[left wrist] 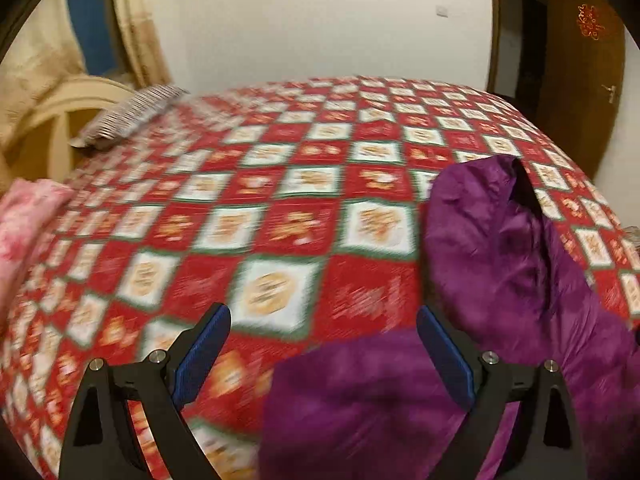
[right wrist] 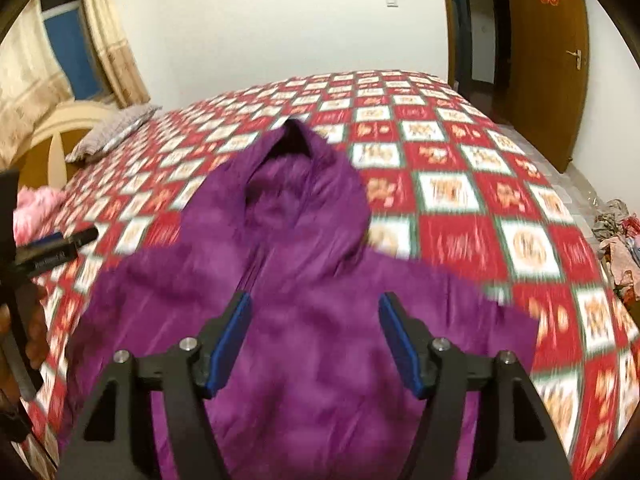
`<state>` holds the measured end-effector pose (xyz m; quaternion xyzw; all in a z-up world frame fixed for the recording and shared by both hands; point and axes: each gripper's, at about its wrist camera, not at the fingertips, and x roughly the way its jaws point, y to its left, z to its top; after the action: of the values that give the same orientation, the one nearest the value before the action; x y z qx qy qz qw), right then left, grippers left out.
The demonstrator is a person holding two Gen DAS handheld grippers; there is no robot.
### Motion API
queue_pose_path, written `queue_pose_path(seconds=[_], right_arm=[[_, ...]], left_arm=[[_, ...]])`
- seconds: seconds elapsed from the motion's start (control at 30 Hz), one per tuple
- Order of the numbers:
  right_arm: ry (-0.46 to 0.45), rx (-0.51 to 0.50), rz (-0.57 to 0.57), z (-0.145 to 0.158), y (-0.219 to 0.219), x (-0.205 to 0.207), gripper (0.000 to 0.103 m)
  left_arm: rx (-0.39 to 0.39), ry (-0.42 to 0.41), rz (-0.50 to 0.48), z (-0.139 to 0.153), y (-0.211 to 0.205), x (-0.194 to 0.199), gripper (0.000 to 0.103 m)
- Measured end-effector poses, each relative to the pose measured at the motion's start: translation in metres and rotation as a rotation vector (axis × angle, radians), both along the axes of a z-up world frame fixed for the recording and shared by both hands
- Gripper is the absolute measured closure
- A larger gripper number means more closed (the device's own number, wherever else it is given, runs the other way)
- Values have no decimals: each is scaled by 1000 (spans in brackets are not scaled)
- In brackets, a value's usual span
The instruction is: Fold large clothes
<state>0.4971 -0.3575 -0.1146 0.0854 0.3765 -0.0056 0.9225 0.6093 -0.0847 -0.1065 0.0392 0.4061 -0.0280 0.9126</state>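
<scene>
Right wrist — purple jacket [right wrist: 304, 280] on bed [right wrist: 500, 216]

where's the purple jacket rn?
The purple hooded jacket lies spread on the red checkered bedspread, dead ahead in the right wrist view; in the left wrist view it sits at lower right.

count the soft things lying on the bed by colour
purple: 1, the jacket
pink: 1, the cloth at the left edge
grey striped: 1, the pillow by the headboard
total: 3
</scene>
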Motion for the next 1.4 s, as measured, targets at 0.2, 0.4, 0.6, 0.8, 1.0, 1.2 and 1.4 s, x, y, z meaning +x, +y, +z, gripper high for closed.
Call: queue_pose_path(seconds=[0.2,0.4,0.6,0.8,1.0,1.2,1.4], right_arm=[[31,11,-41,-7,-28,77,35],[70,-5,-15,-24,-32,137,35],[184,-12,24,-60,-30,178,39],[124,-73,77,-51,-17,167,98],[-37,-81,80,-3,-16,111,98],[-197,-116,92,38,-4,39,99],[-316,-171,153,41,16,-59,96]], left_arm=[[-5,81,-47,-23,-54,67,9],[67,110,-99,-48,-86,110,9],[-5,132,-122,-75,-86,130,26],[-15,14,-236,-46,-101,112,102],[-22,-148,-277,6,-90,69,102],[-65,-386,-335,61,-63,-22,102],[50,-546,-419,52,-32,-141,94]])
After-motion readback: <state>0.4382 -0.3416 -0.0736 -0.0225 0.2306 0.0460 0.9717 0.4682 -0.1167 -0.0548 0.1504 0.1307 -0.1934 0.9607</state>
